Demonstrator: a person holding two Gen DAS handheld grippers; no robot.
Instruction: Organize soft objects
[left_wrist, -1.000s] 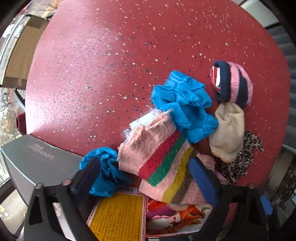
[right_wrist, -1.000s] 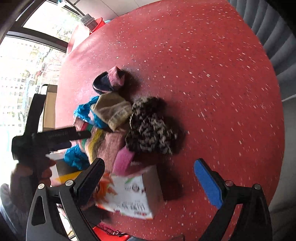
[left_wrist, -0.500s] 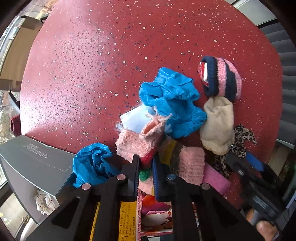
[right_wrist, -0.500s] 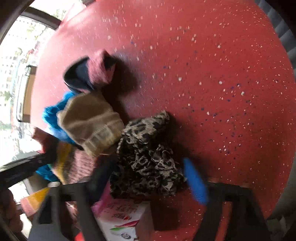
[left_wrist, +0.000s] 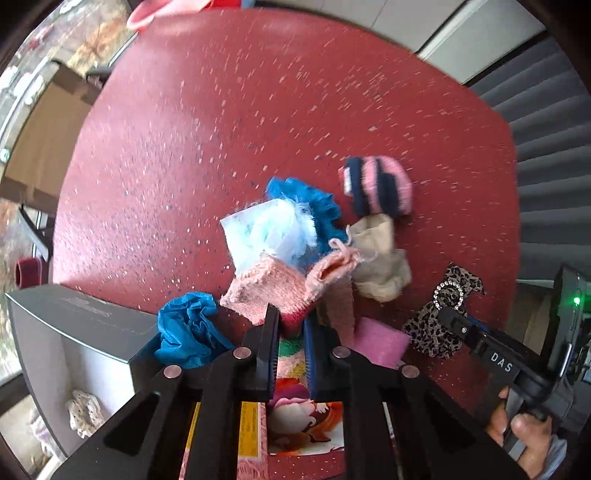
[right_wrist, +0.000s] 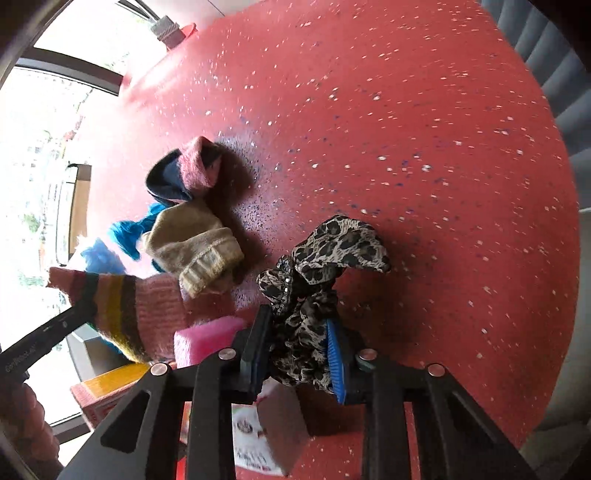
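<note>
- The left gripper (left_wrist: 291, 332) points straight down over the red speckled bench (left_wrist: 221, 129); its jaws are clamped on the pink striped sock (left_wrist: 273, 288), the knit bunched between the pads.
- From the right wrist view that sock (right_wrist: 122, 306) hangs clear of the bench, its striped end out toward the window.
- The right gripper (right_wrist: 295, 354) has just been closing its jaws, and the leopard-print scarf (right_wrist: 321, 266) sits between them, pressed on both sides; its loose end fans out beyond the fingertips.
- A beige sock (right_wrist: 192, 251) lies just beside the scarf, touching the striped sock.
- A navy-and-pink rolled sock (left_wrist: 376, 188) rests beyond the beige one.
- Blue cloth (left_wrist: 188, 332) drapes over the edge of a grey box (left_wrist: 74, 332).
- A pink sponge (right_wrist: 207, 336) lies near the right jaws, next to a printed carton (right_wrist: 255, 439).
</note>
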